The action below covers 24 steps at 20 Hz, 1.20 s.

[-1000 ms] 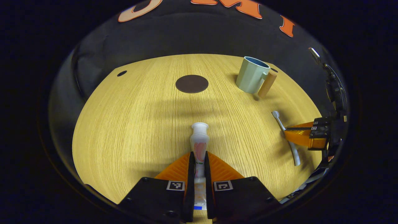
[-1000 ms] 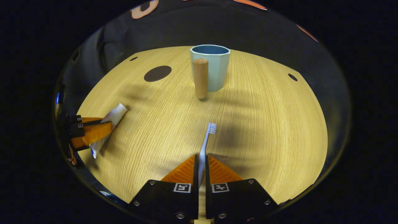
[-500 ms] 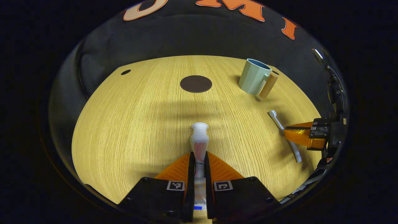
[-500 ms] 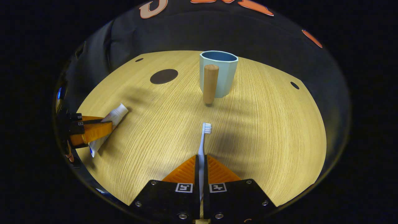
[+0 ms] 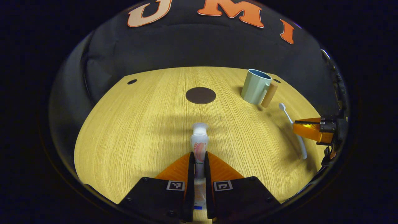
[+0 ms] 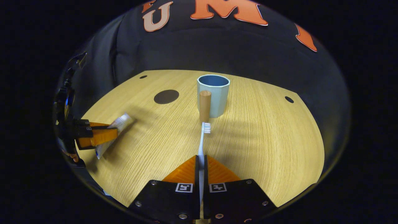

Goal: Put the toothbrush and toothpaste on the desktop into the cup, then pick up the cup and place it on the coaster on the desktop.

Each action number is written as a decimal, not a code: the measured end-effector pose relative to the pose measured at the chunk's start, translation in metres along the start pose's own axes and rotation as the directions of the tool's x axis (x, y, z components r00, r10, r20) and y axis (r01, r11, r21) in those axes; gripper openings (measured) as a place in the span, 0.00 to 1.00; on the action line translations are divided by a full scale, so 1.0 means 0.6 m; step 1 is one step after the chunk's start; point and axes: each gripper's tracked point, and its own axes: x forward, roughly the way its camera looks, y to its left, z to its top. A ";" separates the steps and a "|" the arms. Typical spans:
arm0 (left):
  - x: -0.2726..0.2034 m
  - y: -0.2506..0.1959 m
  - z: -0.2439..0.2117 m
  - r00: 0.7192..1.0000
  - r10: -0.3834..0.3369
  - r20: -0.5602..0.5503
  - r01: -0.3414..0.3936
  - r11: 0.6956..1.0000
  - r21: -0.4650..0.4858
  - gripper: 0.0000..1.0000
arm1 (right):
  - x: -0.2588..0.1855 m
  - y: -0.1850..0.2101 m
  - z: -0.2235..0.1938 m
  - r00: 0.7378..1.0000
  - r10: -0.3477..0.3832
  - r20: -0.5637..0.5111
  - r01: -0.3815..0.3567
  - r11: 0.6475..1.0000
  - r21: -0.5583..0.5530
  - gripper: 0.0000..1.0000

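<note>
Left gripper point(image 5: 199, 161) is pinching the paste point(image 5: 199, 146) around mid-body — soft tube, so it'll squish and may droop. Cap points straight ahead of the fingers, long axis in line with them. Right gripper point(image 6: 201, 163) is clamped on the brush point(image 6: 202, 143) low on its handle; it looks light, thin and stiff, so I'd guess it could swivel in the grip. Bristle head points ahead — right at the cup point(image 6: 213, 95), just short of its wooden handle point(image 6: 205, 105). Coaster point(image 6: 166, 96) sits ahead-left.

Bare desktop point(image 5: 130, 124) btwn grippers — cup point(image 6: 214, 95) w/ wooden handle point(image 6: 205, 105) stands ahead, coaster point(image 5: 200, 95) well apart.
</note>
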 end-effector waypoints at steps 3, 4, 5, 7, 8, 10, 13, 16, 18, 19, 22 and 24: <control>-0.014 -0.003 0.018 0.998 -0.005 0.069 0.006 1.000 -0.017 0.21 | -0.019 -0.007 0.039 0.995 -0.001 0.096 -0.002 1.000 0.023 0.05; -0.016 -0.007 0.025 0.996 -0.009 0.094 0.011 1.000 -0.019 0.20 | -0.019 -0.011 0.051 0.991 -0.007 0.132 0.004 1.000 0.024 0.05; -0.018 -0.009 0.033 0.993 -0.005 0.119 0.007 1.000 -0.017 0.20 | -0.022 -0.013 0.063 0.987 -0.013 0.161 0.009 1.000 0.027 0.05; -0.028 -0.011 0.047 0.985 0.006 0.170 -0.006 1.000 -0.001 0.20 | -0.032 -0.012 0.083 0.976 -0.010 0.216 0.001 0.999 0.044 0.05; -0.034 -0.014 0.054 0.982 0.004 0.191 -0.004 1.000 0.003 0.20 | -0.035 -0.013 0.096 0.970 -0.011 0.245 -0.003 0.998 0.056 0.05; -0.041 -0.027 0.076 0.972 -0.004 0.237 0.003 1.000 0.006 0.20 | -0.045 -0.017 0.125 0.952 -0.011 0.305 -0.014 0.997 0.077 0.05; -0.054 -0.032 0.092 0.953 -0.005 0.302 0.003 1.000 0.006 0.20 | -0.047 -0.006 0.171 0.916 0.026 0.401 -0.074 0.992 0.105 0.05; -0.053 -0.046 0.102 0.939 -0.009 0.344 0.011 1.000 -0.005 0.20 | -0.045 -0.006 0.209 0.878 0.020 0.477 -0.071 0.994 0.089 0.05; -0.049 -0.054 0.104 0.935 -0.019 0.354 0.025 1.000 -0.013 0.20 | -0.035 -0.009 0.242 0.851 0.002 0.526 -0.045 0.997 0.068 0.05; -0.046 -0.057 0.103 0.931 -0.023 0.363 0.030 0.999 -0.015 0.20 | -0.039 -0.011 0.253 0.830 -0.005 0.557 -0.035 0.997 0.062 0.05; -0.036 -0.059 0.106 0.921 -0.019 0.390 0.038 0.998 -0.041 0.20 | -0.025 -0.031 0.282 0.785 -0.048 0.618 0.021 0.998 0.051 0.05; -0.034 -0.062 0.110 0.916 -0.027 0.401 0.051 0.998 -0.048 0.20 | -0.020 -0.032 0.300 0.757 -0.040 0.652 0.006 0.998 0.055 0.05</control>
